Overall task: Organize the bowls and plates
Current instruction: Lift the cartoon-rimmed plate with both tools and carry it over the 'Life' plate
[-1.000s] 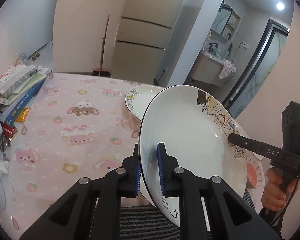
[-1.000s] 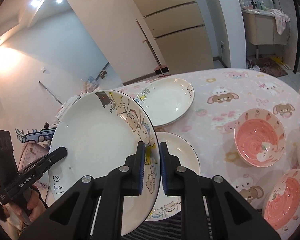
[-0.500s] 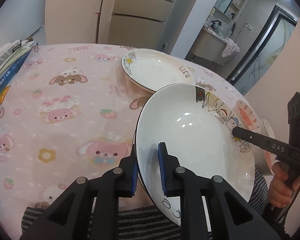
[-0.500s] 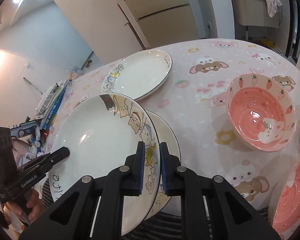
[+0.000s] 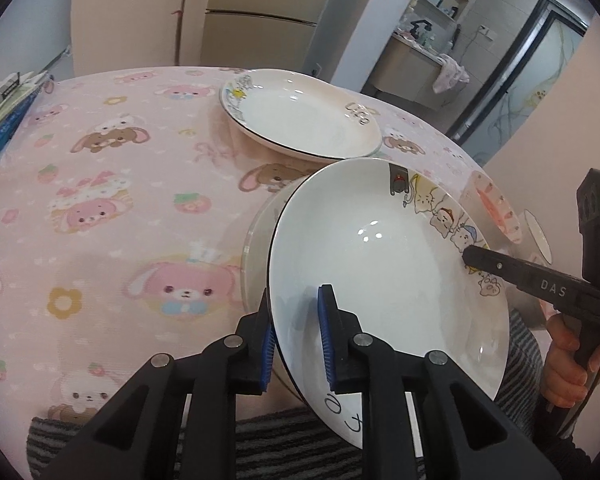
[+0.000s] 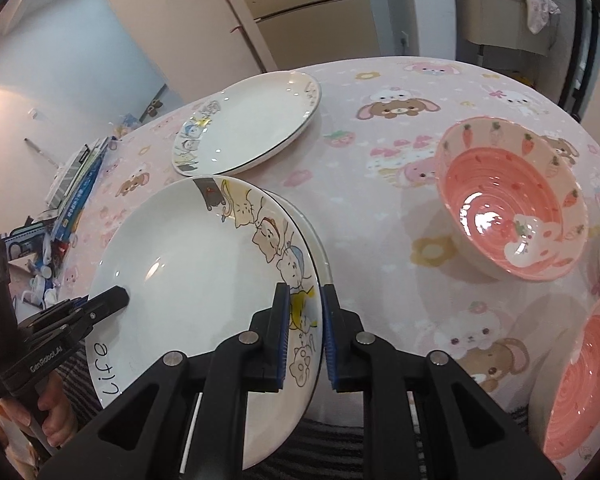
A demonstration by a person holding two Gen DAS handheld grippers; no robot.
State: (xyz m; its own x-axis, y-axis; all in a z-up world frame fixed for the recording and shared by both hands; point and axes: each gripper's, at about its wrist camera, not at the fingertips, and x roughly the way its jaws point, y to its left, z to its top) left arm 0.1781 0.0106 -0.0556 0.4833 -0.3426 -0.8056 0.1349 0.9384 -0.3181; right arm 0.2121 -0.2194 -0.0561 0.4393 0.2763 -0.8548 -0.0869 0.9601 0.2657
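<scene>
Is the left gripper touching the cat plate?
Touching: in the left wrist view the left gripper has its jaws closed on the cat plate rim, blue pads pressed on both faces.

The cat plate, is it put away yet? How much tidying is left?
Not yet. Both grippers, left and right, hold the cat plate by opposite rims, tilted just above another plate on the table. That stack looks under way. Still separate: a third plate lying alone farther back, and two pink bowls standing apart, not nested.
</scene>
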